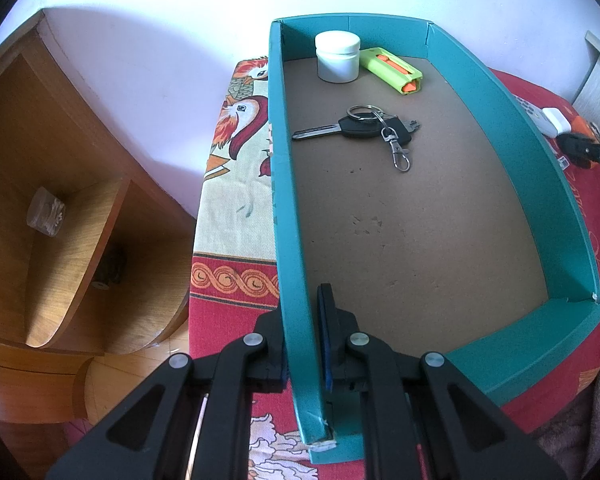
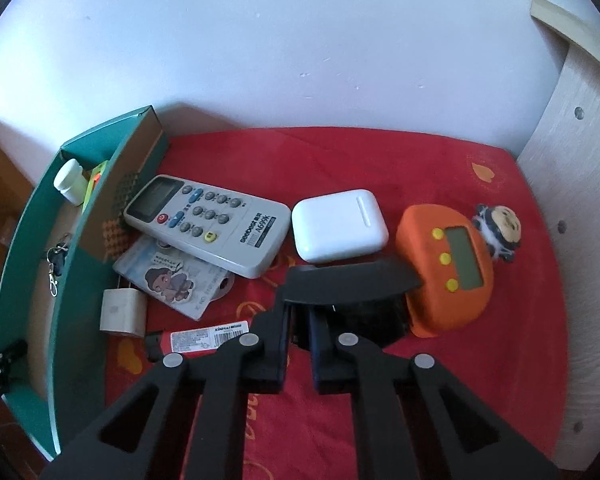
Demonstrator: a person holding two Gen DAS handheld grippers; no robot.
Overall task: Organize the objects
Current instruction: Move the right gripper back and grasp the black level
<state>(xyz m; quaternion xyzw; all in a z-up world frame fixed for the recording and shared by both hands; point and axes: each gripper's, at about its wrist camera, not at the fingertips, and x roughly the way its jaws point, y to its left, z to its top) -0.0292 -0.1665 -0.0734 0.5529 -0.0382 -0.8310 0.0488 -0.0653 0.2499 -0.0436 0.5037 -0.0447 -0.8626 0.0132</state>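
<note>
- So, the left gripper (image 1: 304,344) is clamped shut on the near left wall of the teal box (image 1: 572,216), one finger outside the wall and one inside. Looks like it's just steadying the box.
- Already in the box, up at the far end: a white jar (image 1: 337,56), a green and orange cutter (image 1: 392,69) and a bunch of keys (image 1: 360,130). The near half of the floor is bare cardboard.
- The right gripper (image 2: 300,320) is closed down on a black thing (image 2: 350,280) lying on the red cloth (image 2: 520,360). A flat black edge pokes out just past the fingertips, running left to right across the view, with a darker lump beside it. Can't tell what it actually is.
- The bit that matters: from the right gripper the box sits off to the left, long side running away from the camera, open top facing up. My guess is the next move is lift, swing left over the wall, drop it in the empty near half.
- Still out on the cloth: a grey remote (image 2: 208,224), a white earbud case (image 2: 338,224), an orange timer (image 2: 448,272) with a little figure (image 2: 498,232) behind it, a card sleeve (image 2: 172,280), a small white cube (image 2: 122,312) and a red tube (image 2: 198,340).
- The remote and card lie between gripper and box, so the carry probably needs height.
</note>
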